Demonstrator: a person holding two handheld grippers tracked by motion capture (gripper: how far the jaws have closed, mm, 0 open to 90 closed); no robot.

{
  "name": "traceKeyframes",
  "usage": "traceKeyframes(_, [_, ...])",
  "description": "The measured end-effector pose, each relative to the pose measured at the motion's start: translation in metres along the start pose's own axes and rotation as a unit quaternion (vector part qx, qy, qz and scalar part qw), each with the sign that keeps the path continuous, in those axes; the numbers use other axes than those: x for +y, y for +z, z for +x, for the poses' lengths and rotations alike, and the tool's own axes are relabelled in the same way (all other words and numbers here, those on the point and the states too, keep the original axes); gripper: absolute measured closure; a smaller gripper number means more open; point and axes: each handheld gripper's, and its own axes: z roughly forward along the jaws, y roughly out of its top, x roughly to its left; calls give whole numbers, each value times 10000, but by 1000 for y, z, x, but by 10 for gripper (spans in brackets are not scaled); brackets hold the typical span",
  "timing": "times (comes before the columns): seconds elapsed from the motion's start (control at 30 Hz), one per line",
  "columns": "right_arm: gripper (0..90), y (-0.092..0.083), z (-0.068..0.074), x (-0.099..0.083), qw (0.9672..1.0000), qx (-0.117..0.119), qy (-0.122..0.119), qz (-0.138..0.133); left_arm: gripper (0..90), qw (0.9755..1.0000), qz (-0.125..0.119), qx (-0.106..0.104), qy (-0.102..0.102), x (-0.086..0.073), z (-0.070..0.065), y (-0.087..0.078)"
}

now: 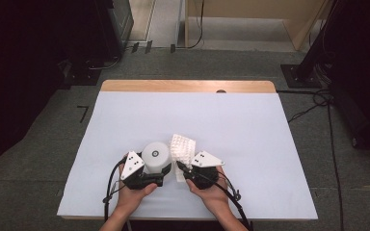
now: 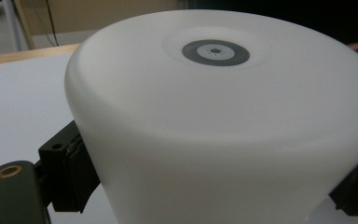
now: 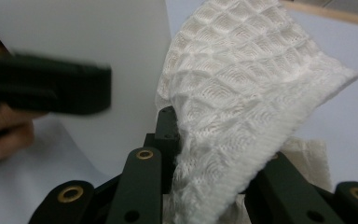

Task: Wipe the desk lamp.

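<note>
A white round vessel (image 1: 155, 154) stands upside down on the table, with a grey ring on its flat top. My left gripper (image 1: 156, 172) is shut on its lower wall; in the left gripper view the vessel (image 2: 214, 116) sits between the two black pads (image 2: 70, 172). Just right of it, a white waffle-weave cloth (image 1: 182, 146) stands up against the vessel's side. My right gripper (image 1: 179, 167) is shut on the cloth's lower edge. In the right gripper view the cloth (image 3: 242, 79) rises from between the jaws, beside the vessel (image 3: 88, 28).
The table (image 1: 231, 115) is covered by a pale sheet, with a wooden strip (image 1: 188, 86) showing along its far edge. Both hands rest near the front edge. Dark equipment, a stand (image 1: 298, 72) and cables lie on the floor around the table.
</note>
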Motion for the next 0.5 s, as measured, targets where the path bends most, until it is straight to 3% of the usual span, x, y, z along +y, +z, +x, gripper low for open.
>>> traceKeyframes(0.13, [736,-15,-1,11,9994,-23,-54,-356,85,9997,121,-89,168,-1,-6,4])
traceKeyframes(0.23, [736,-20,-3,14,9990,-25,-98,-428,85,9996,80,-160,208,1,-7,3])
traceKeyframes(0.5, [737,4,-7,-3,9996,4,75,262,85,9997,-77,-238,43,6,-2,-1])
